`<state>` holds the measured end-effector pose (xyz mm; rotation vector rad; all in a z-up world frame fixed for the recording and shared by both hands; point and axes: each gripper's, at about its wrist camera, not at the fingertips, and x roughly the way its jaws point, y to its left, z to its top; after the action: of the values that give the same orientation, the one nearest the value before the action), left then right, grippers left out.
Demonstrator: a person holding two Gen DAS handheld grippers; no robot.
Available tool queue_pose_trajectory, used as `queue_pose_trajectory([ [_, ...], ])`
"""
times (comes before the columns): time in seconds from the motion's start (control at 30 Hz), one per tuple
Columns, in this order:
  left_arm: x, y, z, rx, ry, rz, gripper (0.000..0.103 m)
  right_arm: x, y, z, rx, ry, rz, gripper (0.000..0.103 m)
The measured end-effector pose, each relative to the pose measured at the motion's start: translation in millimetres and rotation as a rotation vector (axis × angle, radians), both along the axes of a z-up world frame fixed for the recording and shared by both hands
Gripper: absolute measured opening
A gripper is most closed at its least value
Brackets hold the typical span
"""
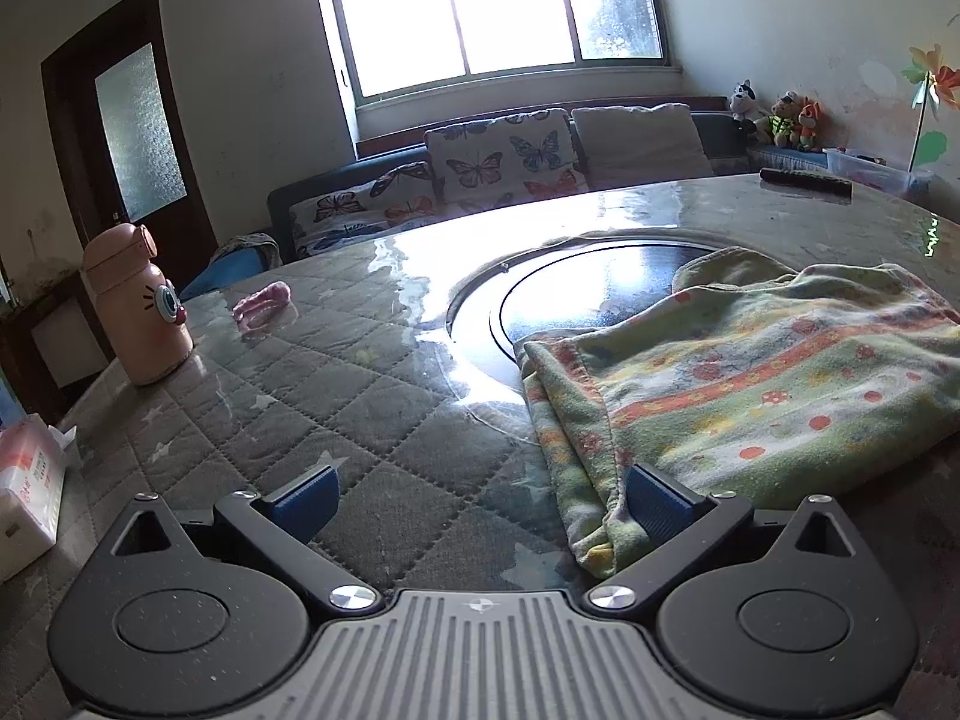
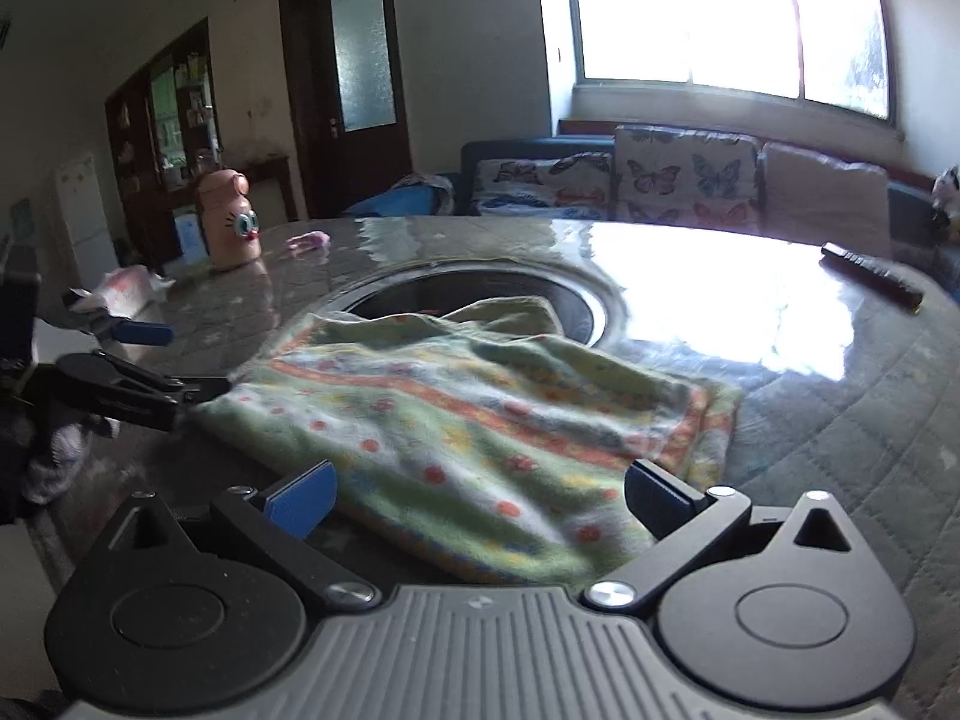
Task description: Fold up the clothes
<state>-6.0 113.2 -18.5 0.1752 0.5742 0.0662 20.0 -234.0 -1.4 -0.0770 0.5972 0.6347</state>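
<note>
A green garment with orange stripes and red dots (image 1: 750, 384) lies folded on the round table, partly over the dark glass turntable (image 1: 600, 294). It also shows in the right wrist view (image 2: 480, 414). My left gripper (image 1: 480, 498) is open at the garment's near left corner, with its right finger against the cloth edge. My right gripper (image 2: 480, 495) is open just above the garment's near edge, with cloth between its fingers. The left gripper also shows at the left of the right wrist view (image 2: 162, 360), open beside the cloth.
A pink cartoon bottle (image 1: 141, 312), a small pink item (image 1: 264, 303) and a tissue pack (image 1: 27, 486) stand at the table's left. A dark remote (image 1: 807, 180) lies at the far right. A sofa with butterfly cushions (image 1: 498, 159) is behind the table.
</note>
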Motion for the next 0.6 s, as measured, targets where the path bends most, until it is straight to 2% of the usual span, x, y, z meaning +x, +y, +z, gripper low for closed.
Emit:
queue_pose_trajectory([
  [0.13,0,0,0,-0.007,0.002,0.000,0.103,5,-1,-15,-0.011,0.063,0.001,0.103],
  [0.37,1,3,0,-0.030,0.008,0.002,0.103,4,5,1,-0.011,0.019,0.016,0.103],
  [0.6,1,3,0,-0.036,0.009,0.004,0.103,24,45,2,-0.096,-0.040,0.033,0.103],
])
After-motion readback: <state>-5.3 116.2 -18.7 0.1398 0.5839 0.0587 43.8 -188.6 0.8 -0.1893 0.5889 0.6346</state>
